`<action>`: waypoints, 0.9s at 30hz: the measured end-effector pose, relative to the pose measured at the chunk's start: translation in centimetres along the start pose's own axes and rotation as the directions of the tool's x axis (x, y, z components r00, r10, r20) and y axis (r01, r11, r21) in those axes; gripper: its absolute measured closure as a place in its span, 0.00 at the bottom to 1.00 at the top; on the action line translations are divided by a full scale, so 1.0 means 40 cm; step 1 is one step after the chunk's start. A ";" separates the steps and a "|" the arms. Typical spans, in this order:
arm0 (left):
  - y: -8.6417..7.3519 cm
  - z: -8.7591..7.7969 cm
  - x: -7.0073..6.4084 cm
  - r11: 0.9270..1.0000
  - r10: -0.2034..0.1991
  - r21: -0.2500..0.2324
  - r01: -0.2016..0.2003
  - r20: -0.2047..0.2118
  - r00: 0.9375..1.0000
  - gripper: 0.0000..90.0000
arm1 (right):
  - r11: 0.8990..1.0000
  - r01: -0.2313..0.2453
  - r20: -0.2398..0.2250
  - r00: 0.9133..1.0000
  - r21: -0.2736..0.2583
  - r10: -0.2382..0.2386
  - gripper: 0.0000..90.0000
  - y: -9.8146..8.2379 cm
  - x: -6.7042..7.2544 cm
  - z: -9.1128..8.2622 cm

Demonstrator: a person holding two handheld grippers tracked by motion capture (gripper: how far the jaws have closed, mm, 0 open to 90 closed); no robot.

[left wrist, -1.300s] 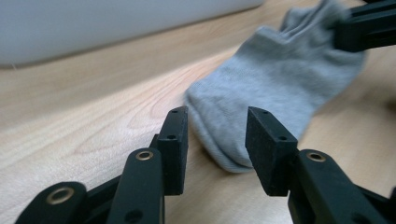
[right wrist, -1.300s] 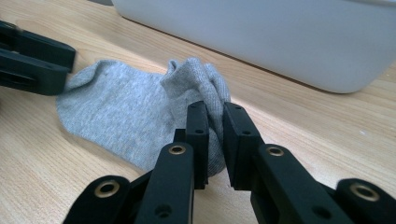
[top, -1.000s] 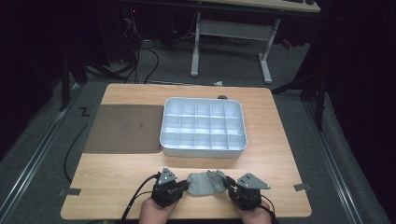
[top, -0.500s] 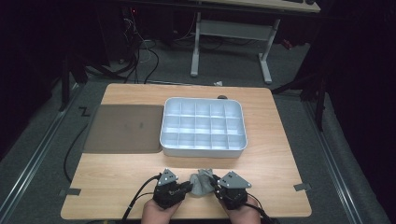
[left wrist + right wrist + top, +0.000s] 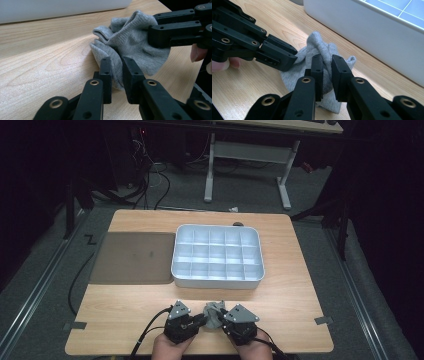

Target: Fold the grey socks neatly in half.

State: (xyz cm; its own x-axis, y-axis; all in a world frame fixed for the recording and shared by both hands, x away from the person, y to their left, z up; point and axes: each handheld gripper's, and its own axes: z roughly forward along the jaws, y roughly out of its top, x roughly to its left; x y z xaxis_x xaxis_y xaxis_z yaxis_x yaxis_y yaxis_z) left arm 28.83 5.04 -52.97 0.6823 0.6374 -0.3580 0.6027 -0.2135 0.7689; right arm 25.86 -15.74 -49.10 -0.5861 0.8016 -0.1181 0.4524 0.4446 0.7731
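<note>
A bunched grey sock (image 5: 214, 314) is pinched from both sides on the tabletop (image 5: 125, 315) — left claw (image 5: 117, 75), just easing wider, and right claw (image 5: 327, 72), both nearly closed on fabric.

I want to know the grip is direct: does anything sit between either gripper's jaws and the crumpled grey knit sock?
Nothing visible does. The left gripper has a fold of the crumpled grey knit sock directly between its jaws, and the right gripper likewise pinches the cloth, which lies on the bare wooden table.
</note>
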 end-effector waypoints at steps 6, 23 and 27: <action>-0.001 -0.005 0.010 1.000 0.008 0.002 -0.008 -0.016 1.000 0.87 | 1.000 -0.010 0.031 0.999 0.003 0.010 0.90 -0.007 -0.021 -0.010; 0.052 0.150 -0.120 0.982 0.177 0.079 -0.173 -0.049 0.983 0.90 | 0.992 -0.116 0.033 0.993 -0.043 0.118 0.90 -0.032 -0.089 -0.065; 0.051 0.167 -0.121 0.977 0.196 0.098 -0.189 -0.064 0.979 0.92 | 0.992 -0.120 0.020 0.992 -0.046 0.121 0.90 -0.033 -0.087 -0.065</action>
State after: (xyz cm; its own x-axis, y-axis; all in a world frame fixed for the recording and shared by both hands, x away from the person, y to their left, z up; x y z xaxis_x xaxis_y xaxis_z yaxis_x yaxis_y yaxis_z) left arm 29.52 -3.44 -53.20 0.7593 0.6292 -0.1659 0.5004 -0.4018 0.7669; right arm 25.57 -20.14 -48.09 -0.5132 0.8575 -0.0362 0.4881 0.3264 0.8094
